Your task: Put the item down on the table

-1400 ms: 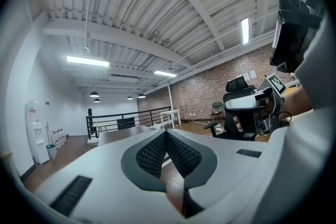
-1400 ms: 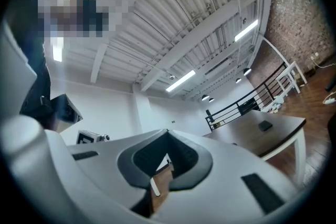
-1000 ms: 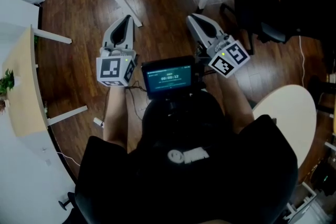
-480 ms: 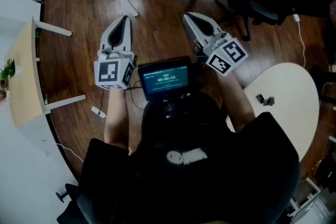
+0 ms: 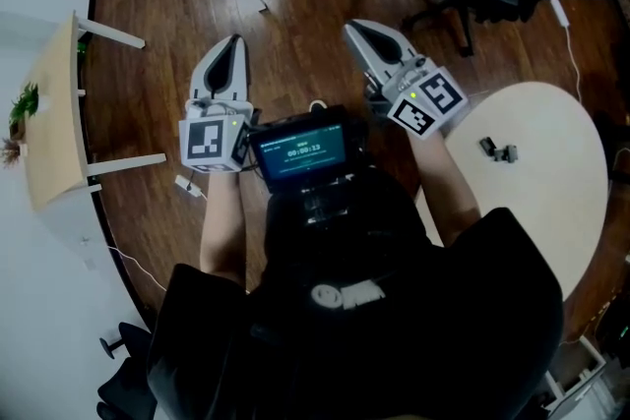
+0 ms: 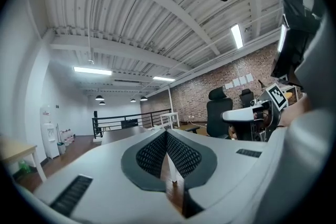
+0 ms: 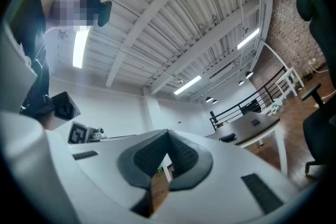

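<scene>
While wooden floor (image 5: 295,25) spreads below, a pale round worktop (image 5: 551,211) stands at right; the left hand-held gripper (image 5: 233,42) and right hand-held gripper (image 5: 353,29) are both closed and empty, and a small dark item (image 5: 497,150) lies on the worktop.

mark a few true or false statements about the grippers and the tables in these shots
1. The left gripper has its jaws together with nothing between them. True.
2. The right gripper grips a small dark item. False: its jaws are together and empty.
3. Small dark objects lie on the cream oval table. True.
4. Both grippers hang over the cream oval table. False: both are above the brown wooden floor, beside the table.
</scene>
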Motion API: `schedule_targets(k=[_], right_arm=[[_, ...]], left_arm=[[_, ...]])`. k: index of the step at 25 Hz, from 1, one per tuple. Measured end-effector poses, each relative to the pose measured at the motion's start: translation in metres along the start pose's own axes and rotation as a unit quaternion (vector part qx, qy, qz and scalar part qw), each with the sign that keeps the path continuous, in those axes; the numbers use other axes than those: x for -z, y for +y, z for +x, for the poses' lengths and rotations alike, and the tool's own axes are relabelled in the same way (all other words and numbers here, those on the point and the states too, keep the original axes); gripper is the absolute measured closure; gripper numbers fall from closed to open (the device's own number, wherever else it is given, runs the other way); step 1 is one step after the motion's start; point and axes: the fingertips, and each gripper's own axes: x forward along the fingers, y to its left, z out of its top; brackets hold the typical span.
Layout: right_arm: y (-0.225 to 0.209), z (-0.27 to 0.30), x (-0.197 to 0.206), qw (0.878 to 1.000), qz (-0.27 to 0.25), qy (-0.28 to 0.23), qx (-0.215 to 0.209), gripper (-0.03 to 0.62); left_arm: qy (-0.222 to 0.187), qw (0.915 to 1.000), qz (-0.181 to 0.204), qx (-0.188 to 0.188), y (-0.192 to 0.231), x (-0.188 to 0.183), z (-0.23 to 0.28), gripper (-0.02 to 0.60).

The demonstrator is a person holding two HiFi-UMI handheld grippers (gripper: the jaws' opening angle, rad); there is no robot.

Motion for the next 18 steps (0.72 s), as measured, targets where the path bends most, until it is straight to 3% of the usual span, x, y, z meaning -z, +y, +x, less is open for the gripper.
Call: schedule_targets(k=[9, 18], right_arm=[[0.043, -0.01, 0.009, 1.0, 0.002, 0.009, -0.007, 0.585], [0.084, -0.013, 0.032, 1.0, 0.002, 0.028, 0.003, 0.585]], left_arm=[[0.01, 0.9996, -0.027, 0.003, -0.009, -0.003, -0.044, 0.581], [-0.006, 0.9992, -0.038, 0.015, 0.0, 0.003, -0.083, 0.581]])
